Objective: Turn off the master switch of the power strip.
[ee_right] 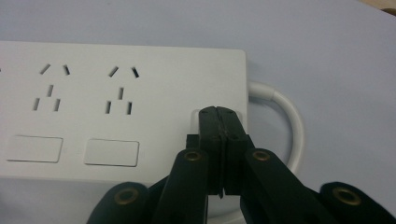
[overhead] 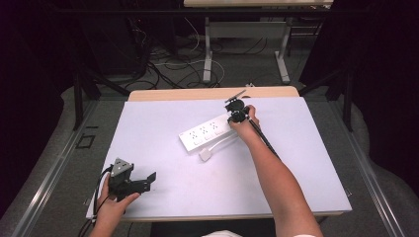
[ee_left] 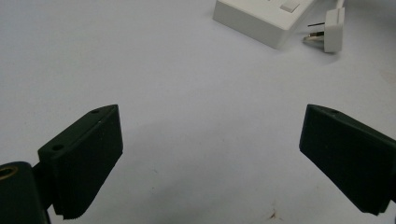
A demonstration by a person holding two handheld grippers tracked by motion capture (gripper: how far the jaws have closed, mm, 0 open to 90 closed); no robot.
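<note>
Your right tool (ee_right: pixel 219 116), jaws pressed together, tips on the end switch of the white power strip (ee_right: pixel 140 98) mid-counter (overhead: pixel 148 133). Next, press straight down. Your left tool (ee_left: pixel 210 154) rests wide, empty.

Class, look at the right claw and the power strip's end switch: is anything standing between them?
Nothing visible does. The shut right claw already has its tips on the end switch of the white power strip.

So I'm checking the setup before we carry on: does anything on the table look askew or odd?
Nothing is damaged or spilled. The white plastic power strip lies diagonally on the pale table, and its white plug lies unplugged beside it.
</note>
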